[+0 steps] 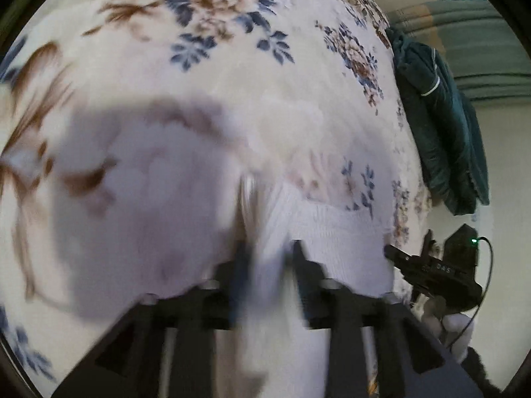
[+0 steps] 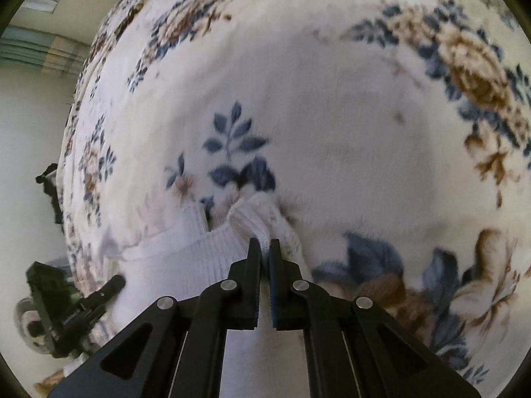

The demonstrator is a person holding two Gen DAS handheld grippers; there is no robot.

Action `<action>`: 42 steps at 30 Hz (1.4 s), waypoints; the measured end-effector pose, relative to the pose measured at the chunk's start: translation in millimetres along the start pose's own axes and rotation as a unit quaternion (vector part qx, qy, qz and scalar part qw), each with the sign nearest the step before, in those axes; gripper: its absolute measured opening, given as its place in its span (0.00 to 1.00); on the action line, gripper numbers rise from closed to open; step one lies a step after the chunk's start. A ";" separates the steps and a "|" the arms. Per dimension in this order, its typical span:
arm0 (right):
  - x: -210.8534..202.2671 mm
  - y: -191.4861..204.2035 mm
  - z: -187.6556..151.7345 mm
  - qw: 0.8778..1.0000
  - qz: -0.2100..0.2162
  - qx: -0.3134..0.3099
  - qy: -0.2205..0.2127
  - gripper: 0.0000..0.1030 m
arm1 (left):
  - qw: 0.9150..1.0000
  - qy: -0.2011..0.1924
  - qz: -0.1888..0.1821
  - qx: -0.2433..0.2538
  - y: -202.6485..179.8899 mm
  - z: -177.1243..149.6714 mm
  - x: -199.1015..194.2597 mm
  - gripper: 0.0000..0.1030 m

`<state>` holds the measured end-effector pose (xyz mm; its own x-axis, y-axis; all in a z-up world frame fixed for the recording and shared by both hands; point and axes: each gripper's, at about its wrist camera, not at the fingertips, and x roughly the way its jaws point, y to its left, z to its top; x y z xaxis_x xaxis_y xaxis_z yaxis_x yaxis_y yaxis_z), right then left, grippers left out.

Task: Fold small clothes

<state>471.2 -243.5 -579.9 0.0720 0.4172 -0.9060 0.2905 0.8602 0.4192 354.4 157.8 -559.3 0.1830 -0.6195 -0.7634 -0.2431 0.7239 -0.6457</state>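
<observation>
My right gripper (image 2: pixel 264 243) is clamped on a bunched fold of the white ribbed garment (image 2: pixel 186 252), which lies on the floral blanket (image 2: pixel 332 106) near the bed's edge. My left gripper (image 1: pixel 270 248) has its jaws apart, the garment's cloth blurred between them; I cannot tell whether the pads press it. A dark green jacket (image 1: pixel 441 126) hangs beyond the bed's edge, well apart.

garment (image 2: pixel 186 258) on blanket (image 2: pixel 332 99), jacket (image 1: pixel 441 126) beyond blanket's right edge
</observation>
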 end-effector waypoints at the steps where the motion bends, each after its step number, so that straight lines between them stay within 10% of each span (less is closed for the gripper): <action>1: -4.1 -3.4 -2.7 1.000 0.013 0.003 0.012 0.17 | 1.000 -0.001 -0.005 -0.001 -0.9 -7.0 -6.3 0.42; 4: -29.2 -15.8 -24.8 0.999 0.039 0.001 0.017 0.48 | 1.000 0.000 -0.030 0.003 -3.0 -39.9 -29.4 0.42; 15: -25.4 -84.9 -188.1 0.984 0.092 0.042 0.145 0.48 | 0.998 0.048 -0.035 -0.014 17.1 -163.3 -32.4 0.34; 19: -22.8 -81.4 -200.7 0.988 0.091 0.046 0.115 0.12 | 0.999 0.029 -0.021 -0.013 12.9 -161.5 -29.4 0.12; 25: -38.5 -86.8 -193.6 0.995 0.013 0.060 0.073 0.06 | 0.999 0.026 -0.017 -0.020 35.3 -162.1 -31.3 0.09; 30: -22.3 -91.9 -194.8 0.990 0.030 0.074 0.115 0.08 | 0.999 0.035 -0.018 -0.026 28.0 -166.2 -39.6 0.17; 33: -36.7 -81.1 -185.5 0.991 0.050 0.053 0.113 0.15 | 0.998 0.014 -0.036 -0.042 25.5 -166.7 -56.8 0.42; 35: -49.1 -77.9 -172.7 0.993 0.061 0.035 0.097 0.43 | 0.996 0.000 -0.066 -0.063 31.4 -172.6 -61.8 0.64; 36: -52.8 -78.8 -166.7 0.993 0.065 0.031 0.094 0.65 | 0.994 0.001 -0.074 -0.075 36.1 -175.0 -58.9 0.65; 42: -25.2 -78.0 -127.6 0.978 0.156 0.020 0.134 0.86 | 0.991 -0.032 -0.088 -0.094 57.0 -145.0 -25.1 0.65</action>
<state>324.9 -283.6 -582.3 -0.0876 0.7247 -0.6835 0.3323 0.6680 0.6658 197.8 170.5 -574.3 0.2979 -0.7061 -0.6425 -0.3743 0.5327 -0.7590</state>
